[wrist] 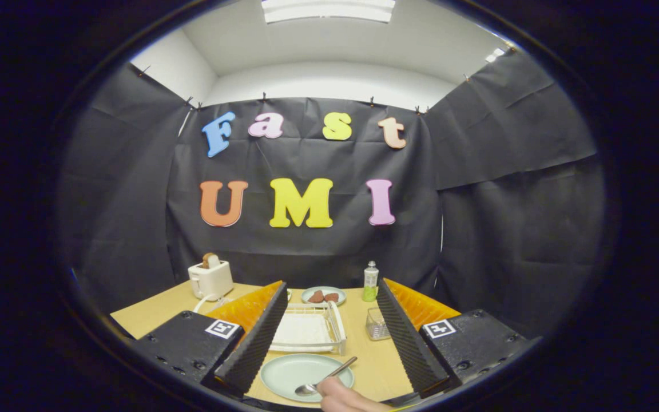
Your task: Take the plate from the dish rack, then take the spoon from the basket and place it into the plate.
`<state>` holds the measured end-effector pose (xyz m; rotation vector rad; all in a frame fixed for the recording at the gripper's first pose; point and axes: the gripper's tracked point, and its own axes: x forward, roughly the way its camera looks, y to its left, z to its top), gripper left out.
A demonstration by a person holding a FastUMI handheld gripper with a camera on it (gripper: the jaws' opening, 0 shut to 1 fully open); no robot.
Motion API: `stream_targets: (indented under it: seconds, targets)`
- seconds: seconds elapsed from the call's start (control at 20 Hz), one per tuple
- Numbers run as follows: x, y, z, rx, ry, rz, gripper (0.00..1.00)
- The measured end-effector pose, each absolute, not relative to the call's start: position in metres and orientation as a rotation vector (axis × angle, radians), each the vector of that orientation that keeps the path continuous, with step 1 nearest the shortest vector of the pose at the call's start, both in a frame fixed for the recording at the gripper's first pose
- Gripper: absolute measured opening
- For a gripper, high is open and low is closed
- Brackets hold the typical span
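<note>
Resting spoon [325, 380] in plate [298, 371], tool [329, 337] agape

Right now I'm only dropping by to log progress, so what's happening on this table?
The gripper is open, holding nothing. Between its fingers a pale green plate lies on the table, and a person's hand is at the handle of a spoon resting in it. The white dish rack sits just beyond.

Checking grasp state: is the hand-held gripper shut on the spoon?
No: the hand-held gripper stands open, fingers wide apart, while the spoon lies in the plate with a hand at it.
</note>
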<state>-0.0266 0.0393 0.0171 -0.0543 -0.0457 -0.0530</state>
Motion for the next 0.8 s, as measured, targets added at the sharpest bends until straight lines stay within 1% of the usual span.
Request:
stream_targets:
  seconds: [0.15,0.45,0.65,0.8]
  targets:
    - [-0.025,0.045,0.013,-0.034,-0.037,-0.025,1.00]
    - [-0.020,0.035,0.003,-0.016,0.001,-0.047,1.00]
    - [-0.019,0.022,0.005,-0.063,-0.024,-0.105,1.00]
    - [-0.020,0.023,0.007,-0.059,-0.032,-0.104,1.00]
